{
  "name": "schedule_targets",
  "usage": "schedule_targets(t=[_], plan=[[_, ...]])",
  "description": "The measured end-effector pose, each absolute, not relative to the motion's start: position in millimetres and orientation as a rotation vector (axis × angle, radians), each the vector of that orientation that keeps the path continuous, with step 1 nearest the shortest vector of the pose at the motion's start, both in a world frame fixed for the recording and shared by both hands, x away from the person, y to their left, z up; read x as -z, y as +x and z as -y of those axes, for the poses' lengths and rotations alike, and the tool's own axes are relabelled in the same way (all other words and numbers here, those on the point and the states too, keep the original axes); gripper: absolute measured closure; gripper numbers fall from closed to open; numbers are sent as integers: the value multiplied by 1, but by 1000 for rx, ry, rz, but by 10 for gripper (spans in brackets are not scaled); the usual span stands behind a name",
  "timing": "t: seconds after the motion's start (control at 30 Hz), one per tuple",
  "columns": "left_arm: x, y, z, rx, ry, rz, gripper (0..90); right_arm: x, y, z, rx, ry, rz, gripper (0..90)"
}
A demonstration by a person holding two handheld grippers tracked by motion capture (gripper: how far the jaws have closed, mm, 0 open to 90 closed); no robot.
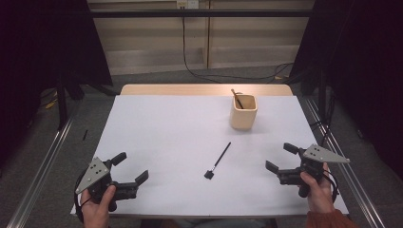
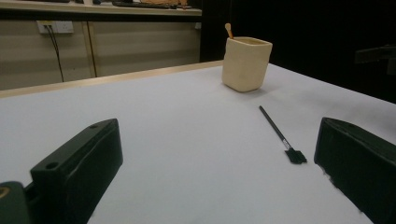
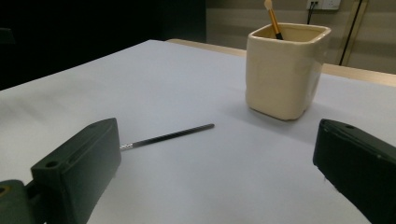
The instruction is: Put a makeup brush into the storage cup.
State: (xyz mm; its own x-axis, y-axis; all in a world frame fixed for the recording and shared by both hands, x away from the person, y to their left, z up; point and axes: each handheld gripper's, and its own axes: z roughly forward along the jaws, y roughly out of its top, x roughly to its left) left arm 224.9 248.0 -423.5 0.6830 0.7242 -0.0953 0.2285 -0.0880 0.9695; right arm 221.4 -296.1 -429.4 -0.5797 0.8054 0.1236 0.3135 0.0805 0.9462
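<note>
Both grippers, left gripper [image 1: 132, 171] and right gripper [image 1: 280, 157], hover near the counter [image 1: 161, 142] edge, jaws apart and empty. Between them lies the thin black brush [image 1: 218, 160], flat, likely light, stiff and roll-prone; mid-handle looks best to pinch. Farther back stands the cream cup [image 1: 243, 112] holding another brush.

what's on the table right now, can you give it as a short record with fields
surface: white table
holder: cream square cup, upright, far right of centre
in holder: one wooden-handled brush, leaning
loose item: black brush lying flat in front of the cup, head toward the person
left gripper: jaws open, hovering near the table's near left corner, holding nothing
right gripper: jaws open, near the right edge, holding nothing
contact: neither gripper touches the black brush
</note>
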Motion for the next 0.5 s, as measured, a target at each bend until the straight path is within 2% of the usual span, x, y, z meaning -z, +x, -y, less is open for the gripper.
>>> schedule_targets(t=[0.5], plan=[[424, 226, -247, -518, 1648, -805, 11, 417, 250, 270, -1548, 1020, -1977, 3]])
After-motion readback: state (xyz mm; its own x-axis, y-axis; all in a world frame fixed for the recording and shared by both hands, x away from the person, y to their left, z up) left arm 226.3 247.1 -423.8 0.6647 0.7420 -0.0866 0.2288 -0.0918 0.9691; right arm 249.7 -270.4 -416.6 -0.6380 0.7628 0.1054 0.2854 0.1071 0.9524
